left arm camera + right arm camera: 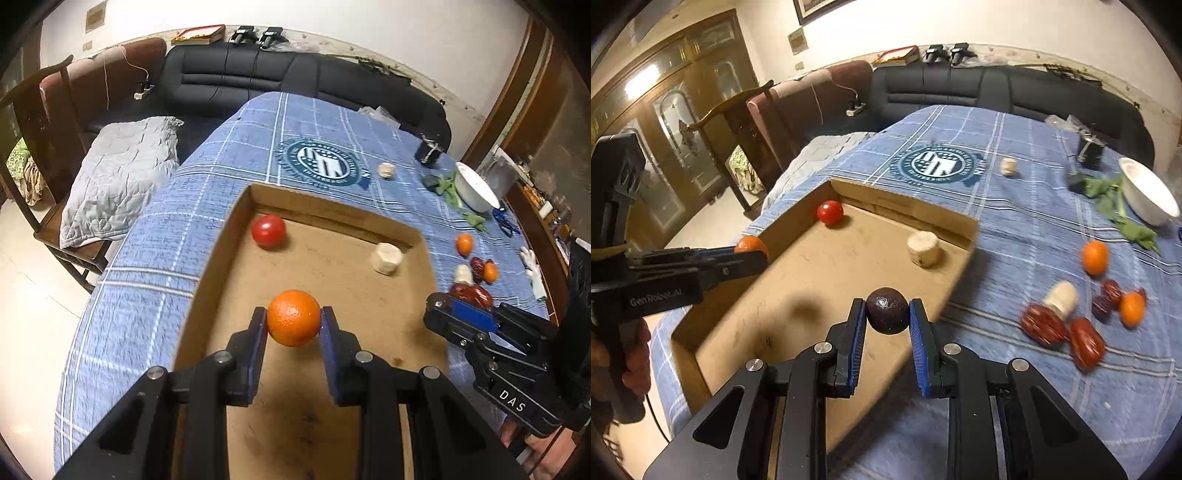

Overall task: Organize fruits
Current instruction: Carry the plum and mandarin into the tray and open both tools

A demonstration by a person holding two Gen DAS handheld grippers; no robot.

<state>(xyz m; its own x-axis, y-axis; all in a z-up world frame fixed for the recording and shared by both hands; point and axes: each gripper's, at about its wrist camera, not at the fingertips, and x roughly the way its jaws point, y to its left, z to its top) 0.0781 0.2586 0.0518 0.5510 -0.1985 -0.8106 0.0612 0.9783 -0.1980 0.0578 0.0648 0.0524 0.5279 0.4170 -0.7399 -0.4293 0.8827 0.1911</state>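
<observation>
My left gripper is shut on an orange and holds it above the cardboard tray; it also shows in the right wrist view with the orange. My right gripper is shut on a dark round fruit over the tray's right side; it shows in the left wrist view. A red tomato and a pale chunk lie in the tray.
On the blue checked cloth right of the tray lie two small oranges, red dates, another pale chunk, green leaves, a white bowl and a dark box. A black sofa stands behind.
</observation>
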